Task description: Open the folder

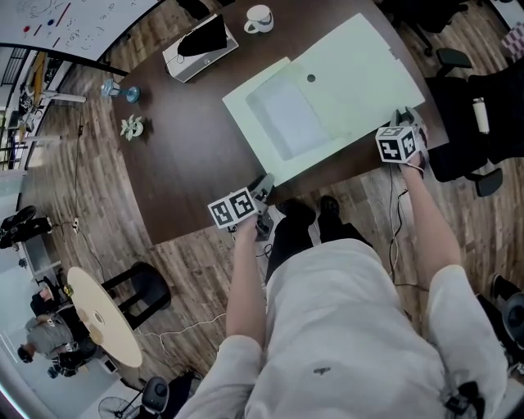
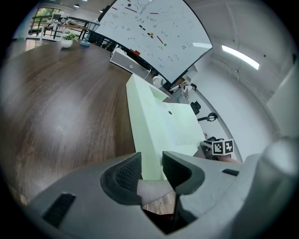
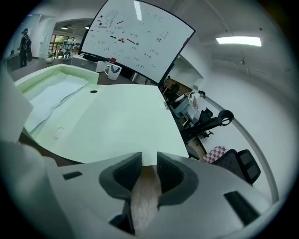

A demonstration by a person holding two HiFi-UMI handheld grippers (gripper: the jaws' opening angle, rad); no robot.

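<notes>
A pale green folder (image 1: 327, 98) lies spread open on the dark brown table (image 1: 180, 155), its inner tray towards the left and its wide flap (image 3: 117, 121) towards the right. My left gripper (image 1: 264, 186) is at the folder's near left corner. In the left gripper view the folder's edge (image 2: 159, 121) fills the narrow gap between the jaws of the left gripper (image 2: 152, 165), which are shut on it. My right gripper (image 1: 404, 114) sits at the flap's near right edge. In the right gripper view the right gripper (image 3: 148, 161) stands part open, the thin flap edge just at its tips, bare table below.
A white mug (image 1: 259, 18) and a white box (image 1: 199, 45) stand at the table's far side. A small plant (image 1: 131, 127) and a blue object (image 1: 123, 92) are at the left. A black office chair (image 1: 467, 123) stands to the right. A round table (image 1: 102, 315) is on the floor.
</notes>
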